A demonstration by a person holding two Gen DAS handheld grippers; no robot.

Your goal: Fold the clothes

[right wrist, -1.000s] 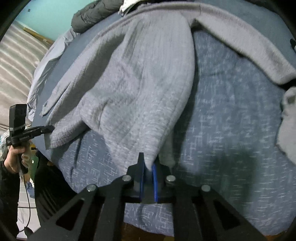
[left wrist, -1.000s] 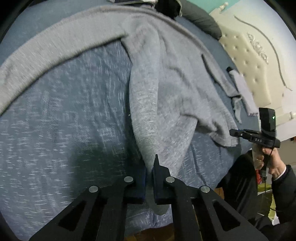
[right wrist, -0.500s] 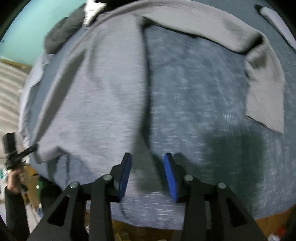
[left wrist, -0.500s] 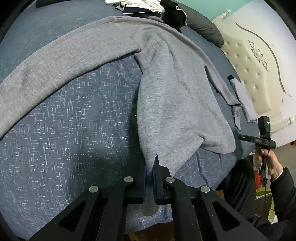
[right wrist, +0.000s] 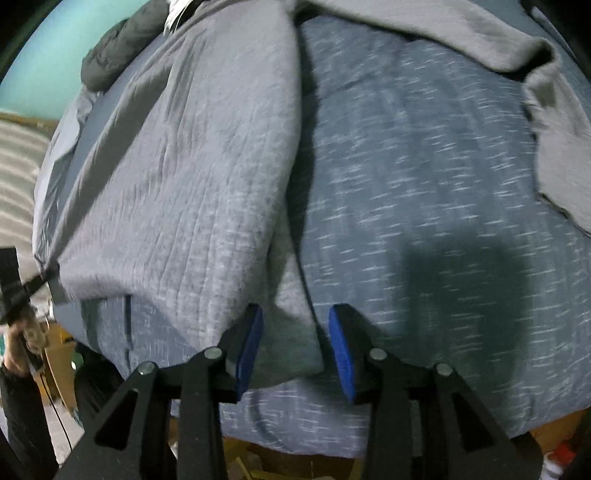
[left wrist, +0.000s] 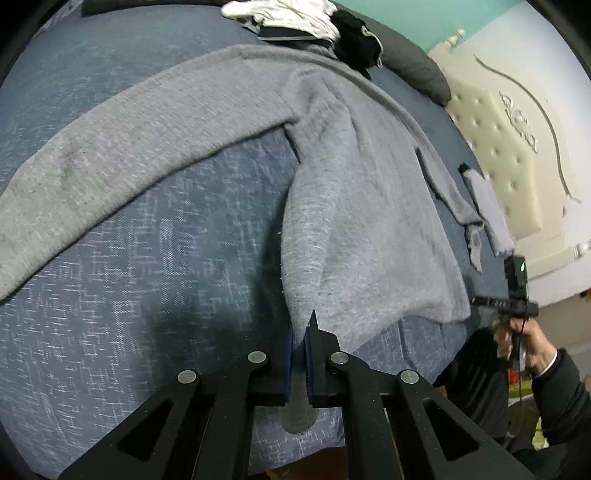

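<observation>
A grey knit sweater [left wrist: 369,221] lies spread on the blue bedspread [left wrist: 147,295], with one sleeve [left wrist: 110,147] stretched out to the left. My left gripper [left wrist: 301,332] is shut on the near hem corner, which rises into its blue pads. In the right wrist view the sweater body [right wrist: 184,166] lies on the left and its other sleeve [right wrist: 554,129] at the far right. My right gripper [right wrist: 297,332] is open, and the hem corner lies slack on the bed between its blue pads [right wrist: 341,350].
A pile of white and black clothes [left wrist: 295,14] and a dark pillow [left wrist: 413,70] sit at the far side. A cream tufted headboard [left wrist: 517,158] is on the right. A small grey cloth [left wrist: 487,214] lies by it. The bed's near edge [right wrist: 295,443] is just below the grippers.
My right gripper has opened and let go of the hem corner, which now lies on the bed. My left gripper has stayed shut on its corner.
</observation>
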